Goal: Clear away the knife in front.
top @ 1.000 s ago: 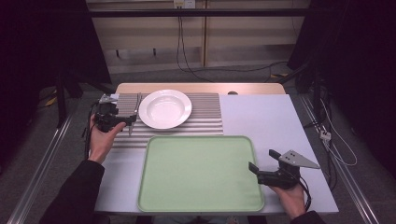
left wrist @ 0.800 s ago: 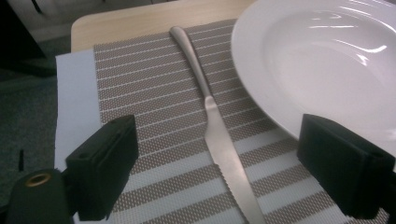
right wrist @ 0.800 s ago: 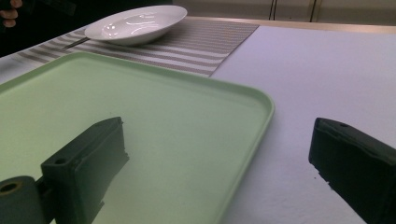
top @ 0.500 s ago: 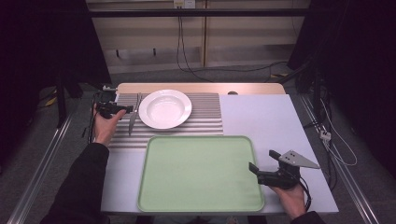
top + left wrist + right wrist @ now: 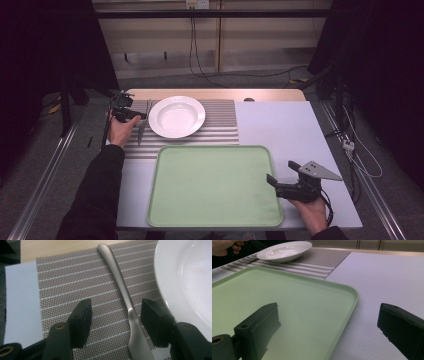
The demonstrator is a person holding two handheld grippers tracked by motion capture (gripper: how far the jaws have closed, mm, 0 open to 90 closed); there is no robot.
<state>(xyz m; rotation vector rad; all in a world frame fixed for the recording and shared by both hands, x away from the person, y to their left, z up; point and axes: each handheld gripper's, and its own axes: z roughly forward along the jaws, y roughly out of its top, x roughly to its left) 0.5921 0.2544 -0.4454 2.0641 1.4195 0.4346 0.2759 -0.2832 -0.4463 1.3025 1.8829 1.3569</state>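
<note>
Right gripper (image 5: pixel 272 181): seen at the lower right of the high view, held in a hand at the near edge of the table. Its jaws are spread wide in the right gripper view, with nothing between them; one jaw stands over the tray's corner, the other over the white table surface.
Tray (image 5: pixel 215 220): a pale green tray with rounded corners is laid at the lower centre of the high view, bare inside. Its right rim is just beside the right gripper.
Table surface (image 5: pixel 290 125): a white sheet is spread under the tray and out to the right of the frame.
Placemat (image 5: pixel 220 125): a grey striped mat is placed beyond the tray, at the middle of the high view.
Plate (image 5: pixel 176 116): a white deep plate is set on the mat, left of centre.
Knife (image 5: pixel 125 297): a metal table knife is laid on the mat just left of the plate, its handle end pointing to the top of the left gripper view.
Left gripper (image 5: pixel 116 315): held at the upper left of the high view, over the mat's left part. Its jaws have just been closing and are half open; the knife is seen between them, close to the right-hand jaw, and contact cannot be told.
</note>
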